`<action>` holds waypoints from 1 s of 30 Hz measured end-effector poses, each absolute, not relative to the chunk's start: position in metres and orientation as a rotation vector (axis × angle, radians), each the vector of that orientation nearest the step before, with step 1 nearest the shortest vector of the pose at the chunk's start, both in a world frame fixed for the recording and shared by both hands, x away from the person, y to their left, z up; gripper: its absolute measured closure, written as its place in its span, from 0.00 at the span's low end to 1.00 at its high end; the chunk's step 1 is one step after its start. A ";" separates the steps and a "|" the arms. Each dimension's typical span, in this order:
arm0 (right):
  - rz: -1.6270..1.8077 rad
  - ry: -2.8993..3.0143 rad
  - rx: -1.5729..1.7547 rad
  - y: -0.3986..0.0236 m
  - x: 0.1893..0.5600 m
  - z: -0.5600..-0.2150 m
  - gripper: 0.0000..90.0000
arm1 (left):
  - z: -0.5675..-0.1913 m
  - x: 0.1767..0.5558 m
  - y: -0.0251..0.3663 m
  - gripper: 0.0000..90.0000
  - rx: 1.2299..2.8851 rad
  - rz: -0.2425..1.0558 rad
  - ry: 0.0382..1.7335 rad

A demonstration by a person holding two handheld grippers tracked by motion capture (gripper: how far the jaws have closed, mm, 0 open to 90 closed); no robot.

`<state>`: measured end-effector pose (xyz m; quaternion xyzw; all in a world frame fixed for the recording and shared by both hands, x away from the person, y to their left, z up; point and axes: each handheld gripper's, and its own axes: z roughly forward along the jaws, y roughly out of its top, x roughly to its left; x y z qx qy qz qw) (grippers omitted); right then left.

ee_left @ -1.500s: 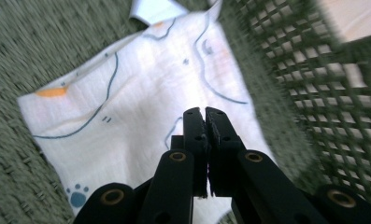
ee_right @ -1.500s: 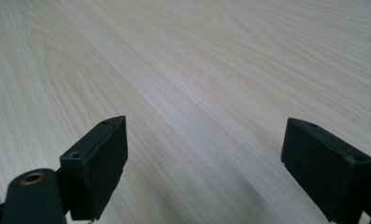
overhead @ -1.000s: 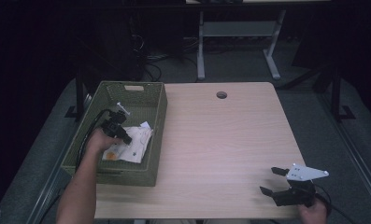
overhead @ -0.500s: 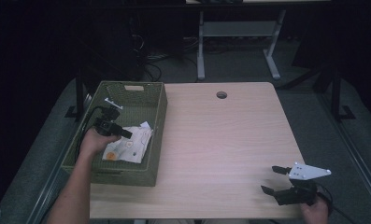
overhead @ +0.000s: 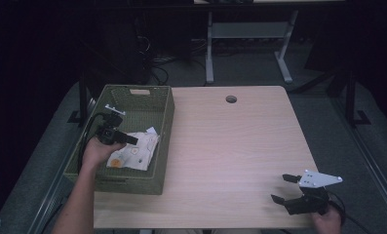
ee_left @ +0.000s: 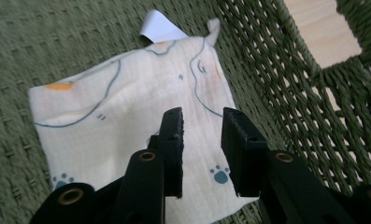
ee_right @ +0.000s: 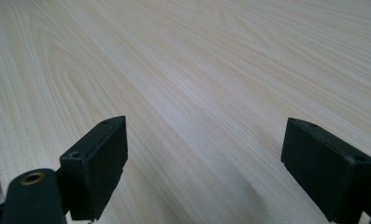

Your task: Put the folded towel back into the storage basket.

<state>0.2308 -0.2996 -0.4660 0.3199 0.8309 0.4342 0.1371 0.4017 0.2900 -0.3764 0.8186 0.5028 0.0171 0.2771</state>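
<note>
1. Pale wood-grain surface (overhead: 230, 146) takes up the centre of the high view, with dark floor and grey stand legs along the top edge of the frame.
2. Nearest, at the lower right of the high view, the right gripper (overhead: 284, 188) rests low over bare wood; its fingers (ee_right: 99, 158) are spread wide with nothing between them.
3. At the lower left, a forearm comes up from the bottom edge to the left gripper (overhead: 127, 140), which hangs over the green woven basket (overhead: 132, 183).
4. Its fingers (ee_left: 171, 140) have just been opening and stand a little apart, released, above the cloth without gripping it.
5. Inside the basket, left of frame centre, lies the white cloth (overhead: 135, 153), printed with blue lines, orange patches and small paw marks (ee_left: 219, 174), flat on the basket floor near the right-hand wall.
6. Farther back, a small white tab (ee_left: 162, 28) pokes out past the cloth's far edge.
7. Farthest, a round hole (overhead: 231, 99) sits in the surface near its top edge.
</note>
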 end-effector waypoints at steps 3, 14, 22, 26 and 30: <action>1.255 2.403 0.935 -0.299 0.231 -0.467 0.16 | -0.372 0.398 0.292 0.77 2.166 0.048 1.336; 1.260 2.383 0.963 -0.298 0.232 -0.468 0.16 | -0.364 0.384 0.291 0.74 2.075 0.015 1.266; 1.261 2.383 0.962 -0.298 0.232 -0.469 0.16 | -0.356 0.375 0.286 0.71 2.013 0.009 1.220; 1.273 2.379 0.963 -0.298 0.231 -0.469 0.16 | -0.353 0.371 0.283 0.68 2.031 0.035 1.218; 1.272 2.387 0.951 -0.296 0.231 -0.468 0.16 | -0.349 0.367 0.283 0.67 2.019 0.044 1.211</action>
